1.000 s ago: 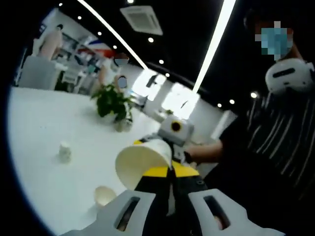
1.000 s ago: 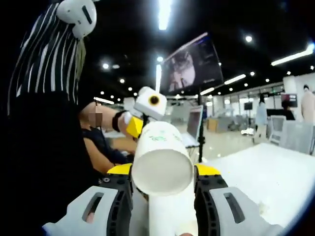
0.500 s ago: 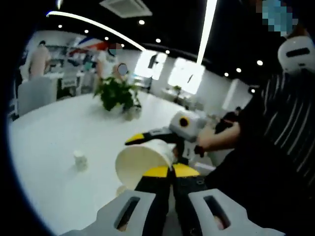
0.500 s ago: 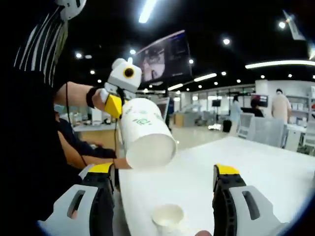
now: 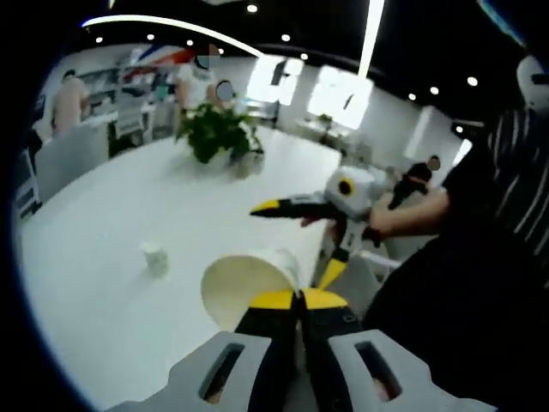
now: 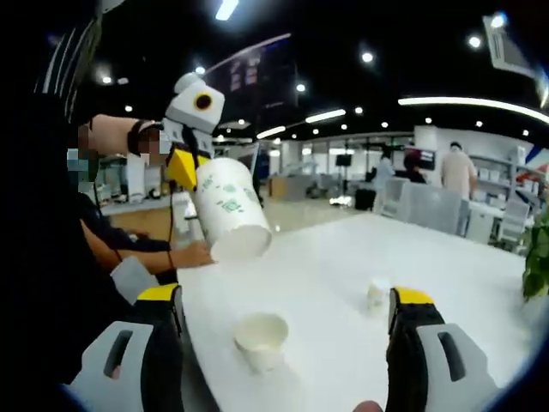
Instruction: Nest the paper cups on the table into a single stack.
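My left gripper point(image 5: 298, 299) is shut on the rim of a white paper cup stack point(image 5: 249, 287), whose open mouth faces the view. From the right gripper view, that left gripper point(image 6: 182, 165) holds the green-printed stack point(image 6: 227, 206) tilted above the table's near edge. My right gripper point(image 6: 285, 296) stands wide open with nothing between its jaws. It also appears, open, beyond the stack as the right gripper point(image 5: 300, 239). A single paper cup point(image 6: 262, 339) stands upright on the white table point(image 6: 326, 257), just ahead of the right jaws. A smaller white cup point(image 6: 377, 292) point(image 5: 155, 257) stands farther out.
A potted green plant point(image 5: 214, 133) sits at the table's far side, its leaves point(image 6: 536, 257) at the right edge. The person's striped sleeve point(image 5: 506, 172) and arm are close by. Chairs and other people stand beyond the table point(image 5: 103, 215).
My right gripper has opened, let go of the cup stack and pulled back from it. The left gripper keeps the stack. Both views have swung toward the table.
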Demonstrator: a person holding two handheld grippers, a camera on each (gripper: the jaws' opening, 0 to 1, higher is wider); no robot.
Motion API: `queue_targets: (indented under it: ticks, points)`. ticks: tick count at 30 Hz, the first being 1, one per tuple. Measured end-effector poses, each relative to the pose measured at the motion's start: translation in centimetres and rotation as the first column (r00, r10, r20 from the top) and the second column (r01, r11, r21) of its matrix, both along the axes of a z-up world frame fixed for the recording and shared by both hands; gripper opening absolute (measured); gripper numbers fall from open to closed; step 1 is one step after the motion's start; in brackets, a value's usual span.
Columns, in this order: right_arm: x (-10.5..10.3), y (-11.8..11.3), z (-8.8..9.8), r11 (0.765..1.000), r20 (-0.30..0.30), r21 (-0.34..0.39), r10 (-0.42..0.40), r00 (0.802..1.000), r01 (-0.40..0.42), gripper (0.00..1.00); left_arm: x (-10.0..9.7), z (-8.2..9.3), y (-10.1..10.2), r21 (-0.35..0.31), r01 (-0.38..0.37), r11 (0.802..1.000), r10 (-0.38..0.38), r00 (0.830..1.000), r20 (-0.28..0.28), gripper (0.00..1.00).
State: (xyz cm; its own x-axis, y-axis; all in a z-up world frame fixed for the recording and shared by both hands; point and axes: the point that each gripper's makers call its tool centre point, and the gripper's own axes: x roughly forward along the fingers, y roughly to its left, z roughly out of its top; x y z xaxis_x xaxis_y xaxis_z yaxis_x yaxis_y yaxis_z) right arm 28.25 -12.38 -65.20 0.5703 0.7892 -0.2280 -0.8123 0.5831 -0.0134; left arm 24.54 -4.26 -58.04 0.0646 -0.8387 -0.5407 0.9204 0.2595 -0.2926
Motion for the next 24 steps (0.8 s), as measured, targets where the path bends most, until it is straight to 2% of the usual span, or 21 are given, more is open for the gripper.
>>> queue_targets:
  ticks: [4,7,12,15,18,20,22,24]
  points:
    - [-0.9,0.2,-0.5,1.000,0.004,-0.010,0.021,1.000,-0.021,1.00,-0.1,-1.1,-0.2,0.045,0.014,0.999,-0.014,1.000,0.007,0.00]
    - [-1.4,0.2,-0.9,0.999,0.013,-0.038,0.019,1.000,-0.019,1.00,-0.2,-2.0,-0.4,0.064,0.029,0.998,-0.030,0.999,0.012,0.00]
    - [-2.0,-0.3,-2.5,0.995,-0.004,-0.099,0.011,1.000,-0.011,1.00,-0.7,-3.1,-0.6,0.122,0.068,0.990,-0.074,0.996,0.046,0.00]
    - [-2.2,-0.7,-3.0,0.993,-0.002,-0.119,0.005,1.000,-0.005,1.00,-0.7,-4.5,-0.1,0.207,0.091,0.974,-0.108,0.991,0.073,0.00]
    - [-2.0,-1.2,-3.4,0.993,-0.009,-0.117,-0.016,1.000,0.015,1.00,-0.4,-5.2,-0.2,0.229,0.091,0.969,-0.111,0.991,0.075,0.00]
    - [-2.0,-1.4,-3.3,0.994,-0.014,-0.107,-0.030,0.999,0.029,1.00,0.1,-5.9,0.0,0.269,0.087,0.959,-0.117,0.988,0.098,0.00]
    - [-1.8,-1.6,-3.3,0.994,-0.015,-0.104,-0.047,0.999,0.045,1.00,0.2,-6.2,-0.2,0.279,0.095,0.955,-0.128,0.986,0.103,0.00]
    - [-1.7,-1.9,-3.6,0.993,-0.017,-0.106,-0.061,0.998,0.059,1.00,0.5,-7.1,0.0,0.352,0.140,0.926,-0.199,0.970,0.138,0.00]
